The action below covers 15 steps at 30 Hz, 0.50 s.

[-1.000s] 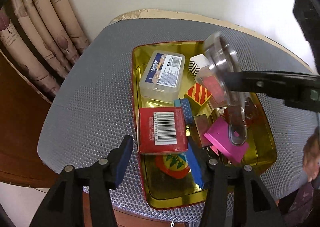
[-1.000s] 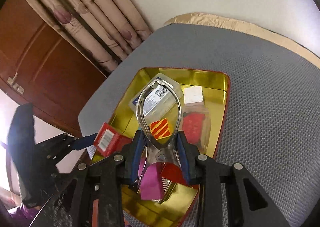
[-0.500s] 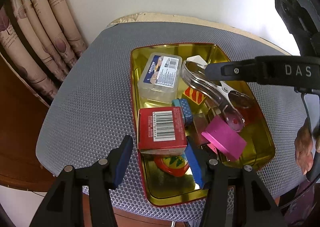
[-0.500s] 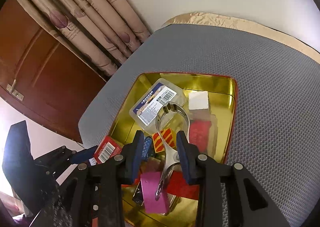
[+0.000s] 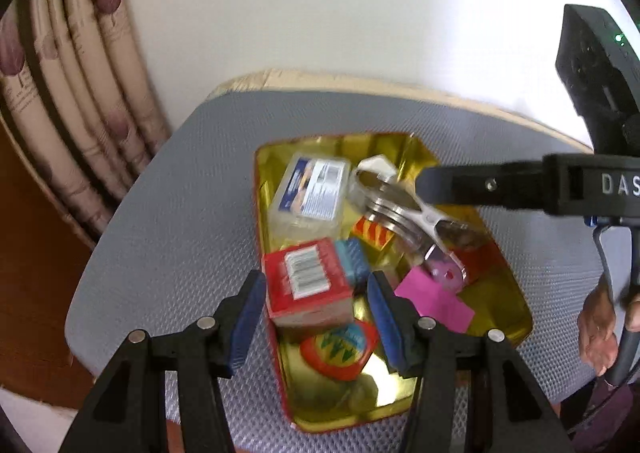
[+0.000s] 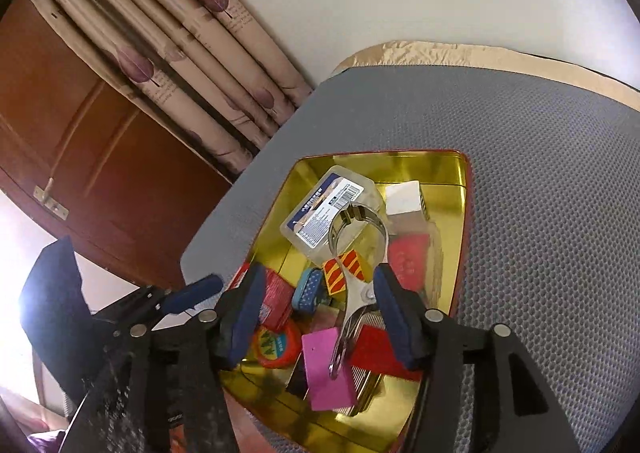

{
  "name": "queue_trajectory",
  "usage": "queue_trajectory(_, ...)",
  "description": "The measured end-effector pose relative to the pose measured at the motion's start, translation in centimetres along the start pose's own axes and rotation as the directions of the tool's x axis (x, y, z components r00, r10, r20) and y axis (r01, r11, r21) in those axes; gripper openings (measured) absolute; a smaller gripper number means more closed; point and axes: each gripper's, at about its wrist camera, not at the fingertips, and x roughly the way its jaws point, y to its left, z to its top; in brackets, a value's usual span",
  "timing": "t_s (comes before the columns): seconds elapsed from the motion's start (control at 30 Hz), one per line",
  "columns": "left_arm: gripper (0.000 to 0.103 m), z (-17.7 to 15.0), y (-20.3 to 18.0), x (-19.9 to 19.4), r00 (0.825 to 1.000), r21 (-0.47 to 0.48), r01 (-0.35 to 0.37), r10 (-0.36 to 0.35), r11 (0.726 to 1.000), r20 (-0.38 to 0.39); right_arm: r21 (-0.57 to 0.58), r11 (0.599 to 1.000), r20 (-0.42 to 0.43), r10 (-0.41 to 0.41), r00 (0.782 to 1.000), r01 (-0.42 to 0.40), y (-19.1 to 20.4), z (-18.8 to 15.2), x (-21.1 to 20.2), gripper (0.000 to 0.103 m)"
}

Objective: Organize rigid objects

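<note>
Below, the left claw (image 5: 316, 307) is hovering spread around a red barcoded box (image 5: 306, 285) in the gold metal tin (image 5: 516, 317). Opposite, the right claw (image 6: 316, 307) has just been opening, its pads flanking silver metal pliers (image 6: 356, 265) lying atop the tin's clutter.

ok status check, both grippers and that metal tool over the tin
Right gripper jaws just opened, metal tool loose between them on the pile in the gold tin. Left gripper open around red box. Nothing blocking.

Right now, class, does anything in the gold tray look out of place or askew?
Yes: the metal pliers lie tilted across the heap in the gold tray, resting on other items rather than flat, between the right gripper's just-opened jaws.
</note>
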Motion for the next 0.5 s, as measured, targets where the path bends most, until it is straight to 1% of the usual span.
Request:
queue_trajectory(0.03,0.054,0.1,0.1,0.1,1.0,-0.01,-0.002,0.002,1.0,-0.011,0.002,1.0,0.007,-0.001,1.0,0.001,0.0,-0.2,-0.4,0.058)
queue_trajectory(0.07,0.054,0.1,0.3,0.1,1.0,-0.026,0.019,-0.019,0.999,-0.017,0.003,1.0,0.01,0.001,1.0,-0.001,0.0,-0.4,-0.6,0.059)
queue_trajectory(0.13,0.054,0.2,1.0,-0.5,0.994,-0.065,0.109,-0.11,0.992,-0.002,0.009,1.0,0.018,0.003,1.0,-0.003,-0.2,-0.8,-1.1,0.061)
queue_trajectory(0.17,0.056,0.2,1.3,-0.9,0.991,-0.081,0.133,-0.133,0.988,0.009,0.013,1.0,0.021,0.004,1.0,-0.005,-0.3,-0.9,-1.3,0.062)
queue_trajectory(0.2,0.06,0.2,1.6,-1.2,0.99,-0.099,0.139,-0.139,0.985,0.016,0.017,1.0,0.024,0.008,1.0,-0.008,-0.4,-1.1,-1.5,0.064)
queue_trajectory(0.23,0.061,0.3,1.7,-1.4,0.989,-0.102,0.145,-0.143,0.984,0.025,0.028,1.0,0.028,0.012,1.0,-0.012,-0.6,-1.3,-1.7,0.065)
queue_trajectory(0.33,0.061,0.4,2.0,-1.8,0.979,-0.108,0.202,-0.199,0.973,0.038,0.06,0.998,0.039,0.017,0.999,-0.02,-1.2,-1.7,-2.0,0.065)
queue_trajectory(0.37,0.061,0.5,2.0,-2.2,0.978,-0.113,0.209,-0.204,0.971,0.051,0.067,0.998,0.044,0.019,0.999,-0.021,-1.4,-1.8,-2.2,0.065)
queue_trajectory(0.4,0.061,0.6,2.0,-2.8,0.978,-0.117,0.201,-0.193,0.972,0.076,0.071,0.997,0.051,0.016,0.999,-0.02,-1.5,-1.9,-2.5,0.065)
queue_trajectory(0.47,0.061,0.5,2.1,-4.1,0.98,-0.137,0.164,-0.146,0.977,0.133,0.06,0.998,0.077,-0.004,0.997,-0.001,-1.4,-2.3,-3.4,0.066)
queue_trajectory(0.5,0.061,0.5,2.2,-4.8,0.979,-0.149,0.156,-0.134,0.976,0.151,0.047,0.999,0.093,-0.021,0.995,0.016,-1.2,-2.6,-3.9,0.069)
